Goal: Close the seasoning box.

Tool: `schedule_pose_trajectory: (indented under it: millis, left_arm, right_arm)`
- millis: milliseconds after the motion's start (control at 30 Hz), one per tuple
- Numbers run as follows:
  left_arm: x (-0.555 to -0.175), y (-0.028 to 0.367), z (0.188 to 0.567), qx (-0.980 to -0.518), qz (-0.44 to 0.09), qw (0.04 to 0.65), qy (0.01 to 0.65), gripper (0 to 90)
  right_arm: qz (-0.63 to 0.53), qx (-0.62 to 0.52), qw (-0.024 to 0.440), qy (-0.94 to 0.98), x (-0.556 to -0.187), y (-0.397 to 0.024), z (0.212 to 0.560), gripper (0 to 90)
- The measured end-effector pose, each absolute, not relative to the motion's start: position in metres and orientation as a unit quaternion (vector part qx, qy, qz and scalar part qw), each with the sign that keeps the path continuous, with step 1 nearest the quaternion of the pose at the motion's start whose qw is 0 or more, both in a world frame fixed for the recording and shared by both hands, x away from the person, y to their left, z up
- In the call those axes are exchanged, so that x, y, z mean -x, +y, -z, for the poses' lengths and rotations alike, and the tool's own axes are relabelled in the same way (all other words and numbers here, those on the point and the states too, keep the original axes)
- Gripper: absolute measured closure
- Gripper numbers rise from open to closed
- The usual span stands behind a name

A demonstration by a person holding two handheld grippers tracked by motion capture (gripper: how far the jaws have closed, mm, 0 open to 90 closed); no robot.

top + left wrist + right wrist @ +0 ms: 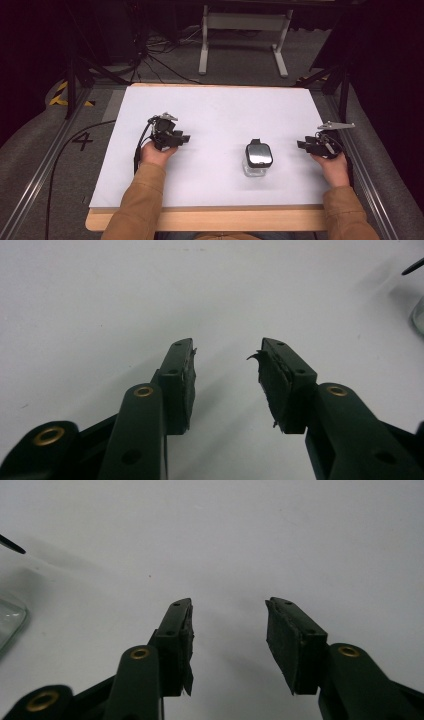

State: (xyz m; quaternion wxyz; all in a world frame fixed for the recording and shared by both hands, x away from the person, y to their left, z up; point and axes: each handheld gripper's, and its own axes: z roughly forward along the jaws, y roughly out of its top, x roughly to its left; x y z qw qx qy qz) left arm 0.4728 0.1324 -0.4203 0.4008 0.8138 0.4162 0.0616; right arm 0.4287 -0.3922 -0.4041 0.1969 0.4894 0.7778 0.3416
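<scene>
The left hand-held gripper [227,377] is hovering over the white surface [125,300], jaws standing apart, a glass edge [418,315] peeking in at right.

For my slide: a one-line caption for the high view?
Open left gripper and right gripper flank a lidded glass jar on a white table.

From my seat the white table top [220,115] is bright and evenly lit from overhead, while the room toward twelve o'clock sinks into near black. My gripper views look soft and grainy, with faint shadows under the jaws and greyer corners.
</scene>
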Motion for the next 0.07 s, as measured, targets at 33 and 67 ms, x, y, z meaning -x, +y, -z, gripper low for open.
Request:
schedule_pose_trajectory:
  millis: [33, 67]
  left_arm:
    - [-0.4727, 0.1328, 0.4198, -0.812, -0.064, 0.405, 0.415, 56.9]
    - [-0.4727, 0.1328, 0.4198, -0.812, -0.064, 0.405, 0.415, 56.0]
  right_arm:
    - [-0.342, -0.487, 0.199, 0.778, -0.4286, -0.3918, 0.4037, 50.4]
    - [-0.347, -0.484, 0.201, 0.778, -0.4285, -0.3910, 0.4032, 47.9]
